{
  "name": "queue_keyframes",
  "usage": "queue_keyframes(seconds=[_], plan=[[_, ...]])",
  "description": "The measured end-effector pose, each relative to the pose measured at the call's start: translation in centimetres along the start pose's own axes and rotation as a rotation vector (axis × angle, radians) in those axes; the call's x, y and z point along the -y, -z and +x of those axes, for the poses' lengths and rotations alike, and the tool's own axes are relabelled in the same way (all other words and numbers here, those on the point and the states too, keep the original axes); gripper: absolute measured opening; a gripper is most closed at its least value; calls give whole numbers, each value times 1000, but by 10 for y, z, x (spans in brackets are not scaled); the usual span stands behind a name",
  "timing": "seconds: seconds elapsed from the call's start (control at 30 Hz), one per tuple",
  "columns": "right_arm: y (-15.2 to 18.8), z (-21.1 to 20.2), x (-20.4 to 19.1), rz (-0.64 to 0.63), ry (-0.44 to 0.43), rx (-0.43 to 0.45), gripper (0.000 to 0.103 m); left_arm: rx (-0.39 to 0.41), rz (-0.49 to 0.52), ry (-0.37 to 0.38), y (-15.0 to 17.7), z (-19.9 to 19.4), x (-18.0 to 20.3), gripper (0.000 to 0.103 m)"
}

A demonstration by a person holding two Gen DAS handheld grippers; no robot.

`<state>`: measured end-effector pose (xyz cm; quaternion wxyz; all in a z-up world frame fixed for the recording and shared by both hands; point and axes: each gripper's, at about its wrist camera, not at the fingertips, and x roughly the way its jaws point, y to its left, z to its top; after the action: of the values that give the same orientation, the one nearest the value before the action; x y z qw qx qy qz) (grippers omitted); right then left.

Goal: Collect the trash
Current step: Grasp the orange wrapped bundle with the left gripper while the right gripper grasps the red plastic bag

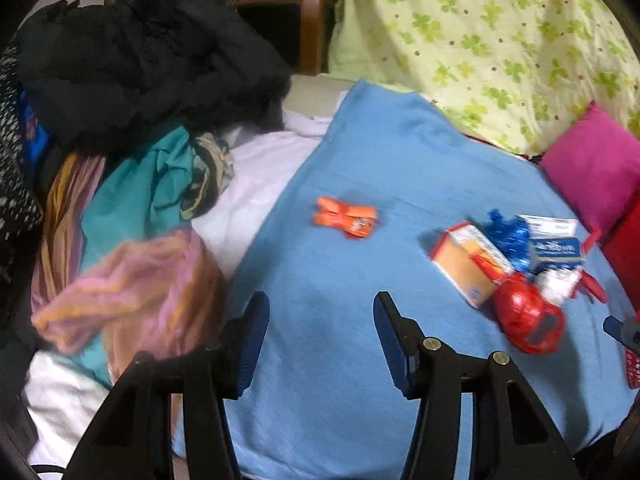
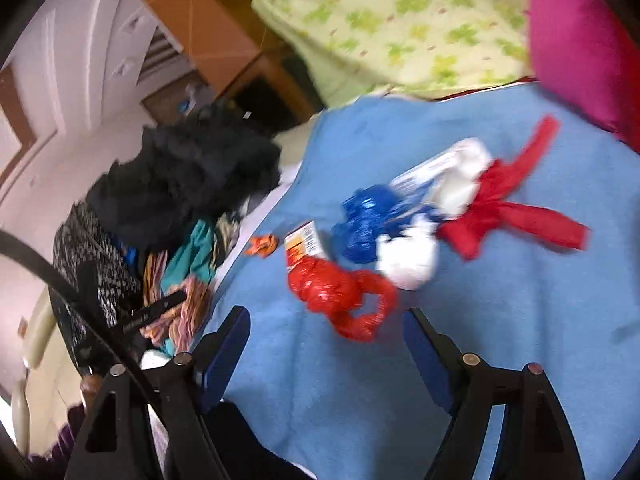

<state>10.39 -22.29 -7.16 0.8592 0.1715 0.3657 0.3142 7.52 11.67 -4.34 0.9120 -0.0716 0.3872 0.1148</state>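
A wide light-blue blanket [image 1: 360, 152] is covering the bed and filling the middle of both views, with a pale green clover-print cloth [image 1: 492, 40] lying along the upper right and a heap of dark and coloured clothes [image 1: 132, 80] piling up at the left. A magenta cushion [image 1: 596, 176] is sitting at the right edge of the left wrist view. The trash is lying on the blanket: in the left wrist view a cluster at the right holds a tan and red cardboard box [image 1: 468, 264], a crumpled blue foil wrapper [image 1: 508, 236], a blue and white carton [image 1: 556, 248] and a crumpled red plastic bag [image 1: 528, 316], while a small orange wrapper [image 1: 346, 218] is lying apart near the centre. The left gripper [image 1: 320, 340] is hovering low in its frame with jaws spread and nothing between them. The right gripper [image 2: 326, 356] is likewise standing spread and empty, just below the red bag in its own view.
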Motion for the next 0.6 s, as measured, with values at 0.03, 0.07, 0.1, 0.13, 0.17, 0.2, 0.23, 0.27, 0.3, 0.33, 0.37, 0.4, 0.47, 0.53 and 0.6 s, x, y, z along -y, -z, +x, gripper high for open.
queue_keyframes(seconds=[0.03, 0.07, 0.1, 0.13, 0.17, 0.2, 0.23, 0.27, 0.3, 0.33, 0.37, 0.4, 0.47, 0.53, 0.6], plan=[[-2, 11, -5, -13, -8, -16, 81, -3, 5, -11, -7, 6, -3, 55], [-6, 25, -8, -25, -34, -38, 81, -5, 8, -17, -14, 11, -4, 55], [-9, 35, -13, -37, -43, -52, 81, -9, 7, -15, -21, 16, -7, 55], [-11, 43, -17, -51, -39, -63, 81, -19, 1, -2, -31, 25, -8, 55], [-14, 58, -20, -74, -23, -86, 81, -28, -6, 11, -37, 30, -9, 55], [-18, 78, -24, -99, -8, -121, 78, -39, -15, 24, -45, 38, -9, 55], [-18, 78, -24, -99, -8, -121, 76, -49, -22, 30, -52, 46, -9, 55], [-20, 93, -25, -119, 4, -144, 72, -63, -25, 36, -59, 56, -8, 55], [-20, 102, -27, -132, 17, -157, 70, -76, -24, 47, -65, 66, -5, 55], [-21, 114, -28, -142, 40, -174, 69, -88, -24, 57, -70, 74, -2, 55], [-22, 123, -28, -141, 59, -188, 66, -101, -30, 65, -76, 84, 1, 55], [-22, 132, -24, -134, 72, -208, 64, -114, -42, 68, -82, 95, 4, 55], [-20, 143, -19, -139, 109, -222, 61, -151, -59, 83, -89, 114, 11, 61], [-19, 147, -17, -137, 128, -232, 53, -188, -86, 65, -93, 136, 16, 61], [-17, 148, -12, -117, 135, -254, 51, -223, -107, 63, -92, 153, 20, 61]])
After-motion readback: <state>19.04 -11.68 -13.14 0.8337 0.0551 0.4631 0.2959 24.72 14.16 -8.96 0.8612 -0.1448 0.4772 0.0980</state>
